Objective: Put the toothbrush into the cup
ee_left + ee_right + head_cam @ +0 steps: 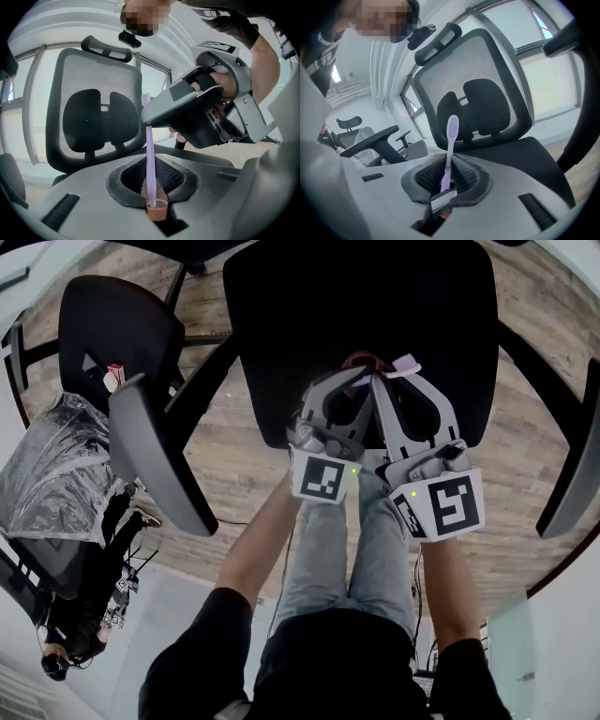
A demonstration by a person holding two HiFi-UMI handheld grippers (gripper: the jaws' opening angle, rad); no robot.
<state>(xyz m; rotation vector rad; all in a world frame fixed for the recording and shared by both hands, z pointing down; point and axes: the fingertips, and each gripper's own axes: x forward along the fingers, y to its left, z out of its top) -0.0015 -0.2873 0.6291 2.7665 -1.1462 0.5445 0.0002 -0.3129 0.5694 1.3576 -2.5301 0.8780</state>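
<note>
Both grippers are up over the chair (pixel 281 324) seat, tips meeting just above its front half. The left gripper (pixel 154 188) is clamped on the small brownish cup (pixel 156 212), mouth up, so there is a steady target off the seat. The right gripper (pixel 447 185) has its pads pinched on the toothbrush (pixel 149 159), a lilac one, held near upright with the bristle head on top and the handle pointing down. That's the sensible way round: the thin end goes in first.

From the left gripper view the handle's lower end is at the cup's mouth and looks to be just inside the rim, with the chair's mesh back rising behind it. The right gripper sits directly above the cup and grips high on the handle, which leaves the shaft free to slide down. My read: the insertion is under way. What remains is to lower a touch and let go.

Writing? Nothing to read. Each gripper carries a cube with black-and-white square markers (pixel 323 479), pattern only, no words. There is no brand visible on the toothbrush, the cup or the chair.
</note>
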